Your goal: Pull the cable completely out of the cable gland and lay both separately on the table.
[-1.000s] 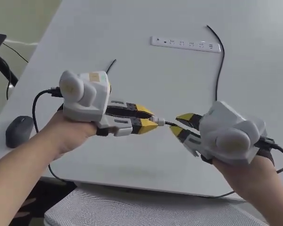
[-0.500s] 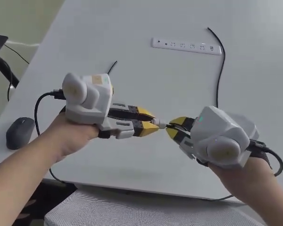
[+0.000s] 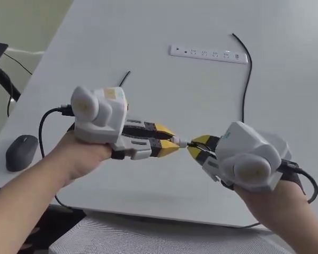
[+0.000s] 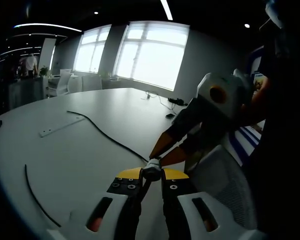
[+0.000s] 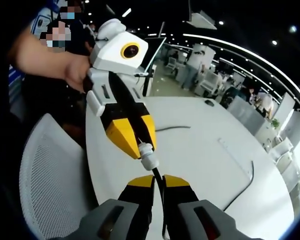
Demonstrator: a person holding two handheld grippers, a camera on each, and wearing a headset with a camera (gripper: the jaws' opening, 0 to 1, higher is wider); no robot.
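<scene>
Closest to the person, above a white mesh chair back, both tools are held in the air just off the worktop edge, tips nearly meeting.

Left tool: jaws clamped on the small white plastic cable gland, which pokes out past the yellow tips.

Right tool: a second ago it was wide open and apart from the gland. It has now moved in, and its jaws are pinched together on the thin black cable just beside the gland's end. Right gripper view confirms it, with the cable running from the gland straight down between the jaws.

Meaning: both parts are gripped but the cable isn't out yet. Pulling them apart looks like the next step. Nothing is laid down so far.

Further back on the pale grey worktop: a grey computer mouse near the left edge, a loose black cord, and a white power strip farthest off.
</scene>
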